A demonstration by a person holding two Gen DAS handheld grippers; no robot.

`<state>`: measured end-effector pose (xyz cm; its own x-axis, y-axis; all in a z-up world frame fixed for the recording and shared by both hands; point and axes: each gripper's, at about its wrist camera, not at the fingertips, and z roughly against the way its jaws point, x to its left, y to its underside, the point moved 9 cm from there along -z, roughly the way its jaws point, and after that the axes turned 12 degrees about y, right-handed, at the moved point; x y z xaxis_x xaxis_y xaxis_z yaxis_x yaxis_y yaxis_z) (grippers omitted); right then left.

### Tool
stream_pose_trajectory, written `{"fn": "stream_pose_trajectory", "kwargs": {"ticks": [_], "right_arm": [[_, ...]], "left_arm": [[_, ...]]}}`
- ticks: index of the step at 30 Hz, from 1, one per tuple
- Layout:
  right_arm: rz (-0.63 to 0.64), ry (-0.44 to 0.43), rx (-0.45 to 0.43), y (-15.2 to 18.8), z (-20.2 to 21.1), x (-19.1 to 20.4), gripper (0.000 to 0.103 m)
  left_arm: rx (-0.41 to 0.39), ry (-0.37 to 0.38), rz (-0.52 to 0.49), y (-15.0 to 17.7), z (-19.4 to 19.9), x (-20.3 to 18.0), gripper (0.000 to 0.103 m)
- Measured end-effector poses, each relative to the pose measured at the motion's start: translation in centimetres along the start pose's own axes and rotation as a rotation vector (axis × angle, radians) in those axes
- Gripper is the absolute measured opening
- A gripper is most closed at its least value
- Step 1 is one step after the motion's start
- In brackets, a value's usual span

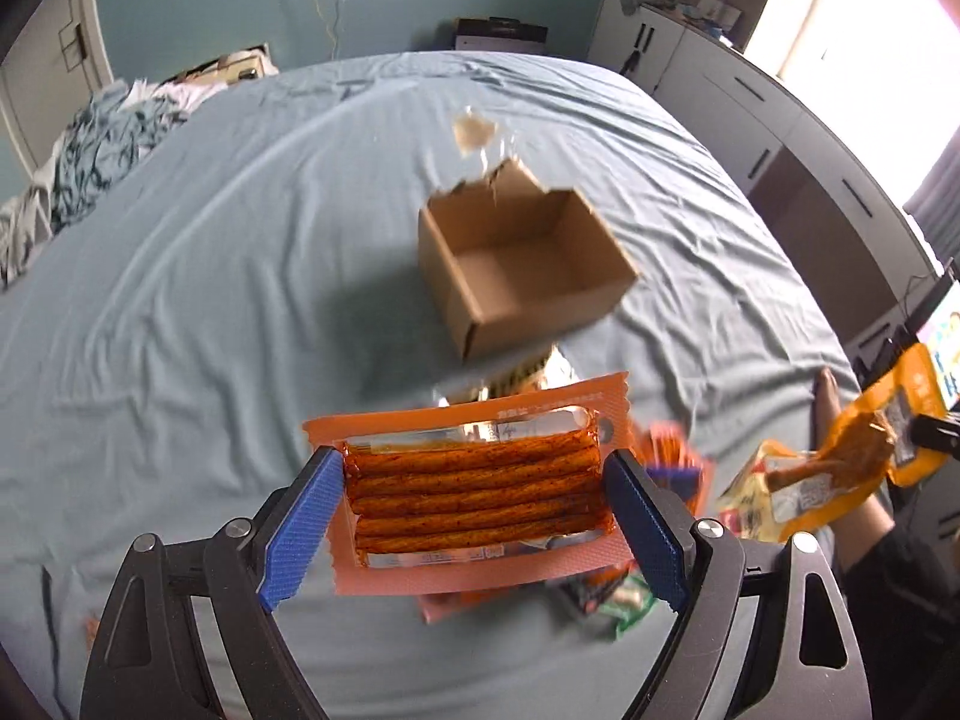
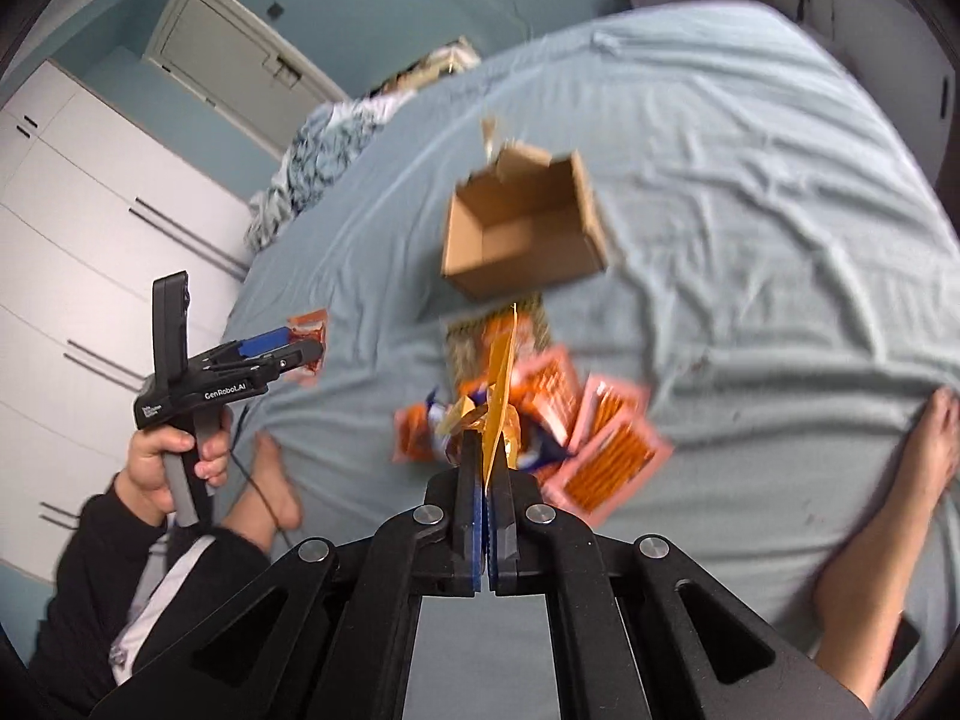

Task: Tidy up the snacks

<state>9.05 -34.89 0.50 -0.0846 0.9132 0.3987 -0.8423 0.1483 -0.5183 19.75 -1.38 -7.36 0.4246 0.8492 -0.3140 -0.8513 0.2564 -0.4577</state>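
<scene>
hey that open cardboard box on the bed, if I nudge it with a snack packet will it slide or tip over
The cardboard box looks empty, so it is probably light and would likely slide across the bed sheet at a nudge. It is wide and low, so tipping seems unlikely. Its torn back flap may bend if pushed.

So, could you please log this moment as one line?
left tool: holding spicy stick packet | right tool: shut on yellow packet | box: empty | pile: on bed

Each camera sits on its own gripper and looks steeply down its fingers, close above a blue-sheeted bed (image 1: 180,300), and both views share the open cardboard box (image 1: 522,264) and the snack packets (image 2: 564,420) before it.
</scene>
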Motion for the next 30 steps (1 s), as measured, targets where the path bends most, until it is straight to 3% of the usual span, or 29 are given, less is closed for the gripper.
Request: {"fn": "stream_pose_trajectory", "kwargs": {"ticks": [3,8,13,17,21,25,30], "right_arm": [[-0.005,0.042,-0.077,-1.0,0.3,-0.6,0.000],[-0.035,0.061,-0.108,-1.0,-1.1,-1.3,0.000],[-0.050,0.103,-0.136,-2.0,-2.6,-2.0,0.000],[-0.051,0.124,-0.137,-4.7,-5.8,0.5,0.000],[-0.024,0.134,-0.170,-8.6,-8.3,2.2,0.000],[-0.026,0.112,-0.175,-11.5,-12.2,4.8,0.000],[0.000,0.087,-0.098,-13.4,-20.1,8.9,0.000]], "left_arm": [[-0.023,-0.001,0.033,-4.1,-1.2,-0.4,0.088],[-0.092,-0.057,0.011,-11.0,-4.6,-1.0,0.088],[-0.127,-0.055,0.068,-14.4,-9.5,-0.3,0.089],[-0.064,-0.061,0.093,-14.2,-14.6,0.6,0.090],[-0.055,-0.154,0.057,-12.7,-16.5,1.8,0.091],[-0.039,-0.259,-0.005,-10.5,-14.7,3.5,0.100],[-0.010,-0.230,-0.014,-6.2,-10.1,3.7,0.100]]}}
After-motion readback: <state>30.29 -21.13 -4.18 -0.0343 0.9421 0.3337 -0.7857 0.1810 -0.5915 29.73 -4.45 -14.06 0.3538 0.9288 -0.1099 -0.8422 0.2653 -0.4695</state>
